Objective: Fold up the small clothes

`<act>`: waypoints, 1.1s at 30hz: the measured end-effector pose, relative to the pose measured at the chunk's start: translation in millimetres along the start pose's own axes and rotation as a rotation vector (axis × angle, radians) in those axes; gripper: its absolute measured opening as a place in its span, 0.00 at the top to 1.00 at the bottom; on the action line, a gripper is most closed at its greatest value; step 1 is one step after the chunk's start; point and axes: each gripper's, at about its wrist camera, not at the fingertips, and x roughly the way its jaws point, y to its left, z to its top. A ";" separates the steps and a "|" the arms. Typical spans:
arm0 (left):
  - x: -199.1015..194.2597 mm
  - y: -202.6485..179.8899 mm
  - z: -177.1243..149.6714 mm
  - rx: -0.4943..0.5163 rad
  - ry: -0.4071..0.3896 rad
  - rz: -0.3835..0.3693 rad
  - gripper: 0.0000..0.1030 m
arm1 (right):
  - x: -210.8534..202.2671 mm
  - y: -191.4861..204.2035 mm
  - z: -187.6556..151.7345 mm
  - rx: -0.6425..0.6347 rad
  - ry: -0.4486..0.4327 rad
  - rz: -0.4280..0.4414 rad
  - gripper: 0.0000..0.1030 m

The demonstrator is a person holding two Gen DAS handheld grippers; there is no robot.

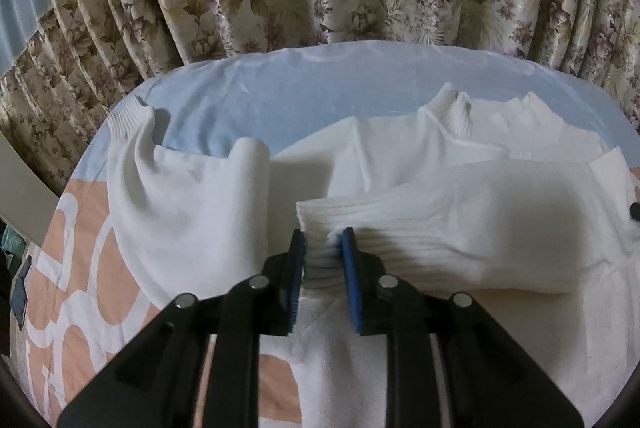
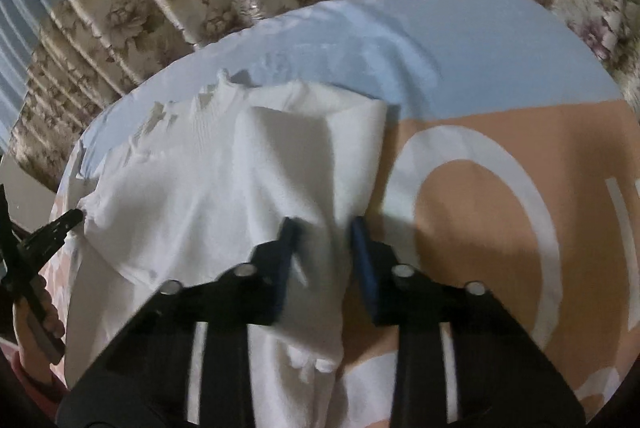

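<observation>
Your left gripper (image 1: 324,240) pinches the white sweater's (image 1: 192,204) ribbed cuff (image 1: 320,216). Your right gripper (image 2: 323,228) is spread partway over its edge, gripping nothing.

Right wrist view is motion-blurred: white sweater (image 2: 224,196) edges smear, so whether the right gripper (image 2: 322,228) pinches cloth can't be told. Left gripper (image 2: 60,224) cut off by left edge. Sweater's ribbed hem (image 1: 324,252) possibly bunched between left gripper (image 1: 324,242) pads, rest hidden.
</observation>
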 end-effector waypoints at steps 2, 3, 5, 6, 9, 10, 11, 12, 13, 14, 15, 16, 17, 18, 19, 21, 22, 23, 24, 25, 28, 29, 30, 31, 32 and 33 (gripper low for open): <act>0.4 1.2 -0.6 -0.005 0.004 -0.006 0.79 | -4.1 3.9 1.7 -0.052 -0.025 -0.036 0.87; -0.4 0.7 -1.1 -0.006 0.004 -0.008 0.79 | -7.5 4.9 3.1 -0.075 -0.045 -0.050 0.88; -4.7 -0.7 -2.9 -0.008 0.002 -0.024 0.79 | -13.4 3.3 8.7 -0.110 -0.073 -0.069 0.88; -8.3 -3.0 -4.2 -0.008 -0.003 -0.038 0.79 | -13.8 3.6 12.0 -0.144 -0.070 -0.089 0.88; -13.6 -13.5 -7.1 0.014 -0.022 -0.026 0.76 | -9.9 11.5 15.7 -0.272 -0.075 -0.175 0.89; -11.4 -17.8 -8.2 0.032 -0.023 -0.009 0.75 | -7.3 11.1 15.8 -0.298 -0.075 -0.207 0.98; -7.7 -20.0 -9.0 0.041 -0.018 0.002 0.73 | -5.6 8.8 15.0 -0.320 -0.077 -0.257 0.99; -1.3 -19.9 -9.6 0.044 -0.010 0.010 0.72 | -5.2 3.4 14.3 -0.323 -0.072 -0.278 0.99; 3.2 -17.7 -9.7 0.039 -0.003 0.005 0.72 | -9.8 -5.4 13.6 -0.288 -0.070 -0.250 0.97; 5.1 -15.5 -9.5 0.035 -0.001 -0.004 0.72 | -17.8 -11.8 12.1 -0.248 -0.085 -0.216 0.95; 5.8 -13.5 -8.9 0.033 -0.003 -0.012 0.72 | -29.1 -15.4 8.4 -0.213 -0.110 -0.184 0.95; 4.7 -12.8 -7.4 0.044 -0.016 -0.005 0.72 | -34.3 -14.7 5.7 -0.211 -0.116 -0.177 0.95; 3.7 -13.1 -5.7 0.061 -0.030 0.011 0.72 | -38.3 -10.8 2.4 -0.217 -0.120 -0.177 0.92; 3.6 -14.0 -3.9 0.079 -0.043 0.028 0.75 | -41.4 -6.8 -0.9 -0.225 -0.124 -0.168 0.90; 4.7 -14.4 -0.8 0.093 -0.052 0.031 0.78 | -43.2 0.3 -4.0 -0.231 -0.128 -0.148 0.87; 9.1 -12.0 3.7 0.098 -0.050 0.010 0.88 | -42.0 13.2 -7.4 -0.243 -0.128 -0.123 0.85; 11.9 -9.1 5.7 0.091 -0.046 0.010 0.91 | -38.2 20.4 -10.5 -0.256 -0.118 -0.115 0.83; 13.4 -5.4 6.8 0.079 -0.045 0.018 0.91 | -33.4 26.0 -12.9 -0.265 -0.105 -0.120 0.82; 13.8 -2.1 7.3 0.068 -0.045 0.026 0.92 | -27.5 30.6 -14.4 -0.271 -0.088 -0.130 0.82; 14.6 3.3 7.2 0.051 -0.043 0.035 0.92 | -20.9 33.5 -17.6 -0.269 -0.063 -0.136 0.80; 16.1 17.1 4.4 0.020 -0.019 0.029 0.92 | -13.0 33.3 -29.5 -0.241 -0.014 -0.131 0.79; 14.2 19.0 3.0 0.020 -0.017 0.020 0.92 | -15.7 34.0 -33.0 -0.244 -0.021 -0.130 0.78; 11.2 19.5 2.1 0.023 -0.020 0.013 0.91 | -19.3 34.6 -34.7 -0.244 -0.020 -0.123 0.73; 6.1 19.1 1.2 0.030 -0.026 0.006 0.91 | -25.3 34.6 -34.3 -0.239 -0.027 -0.106 0.68; 1.8 17.6 0.8 0.037 -0.032 0.000 0.90 | -30.3 34.6 -32.1 -0.237 -0.045 -0.101 0.66; -2.6 15.9 1.0 0.043 -0.040 -0.004 0.81 | -38.0 33.5 -26.2 -0.234 -0.080 -0.113 0.65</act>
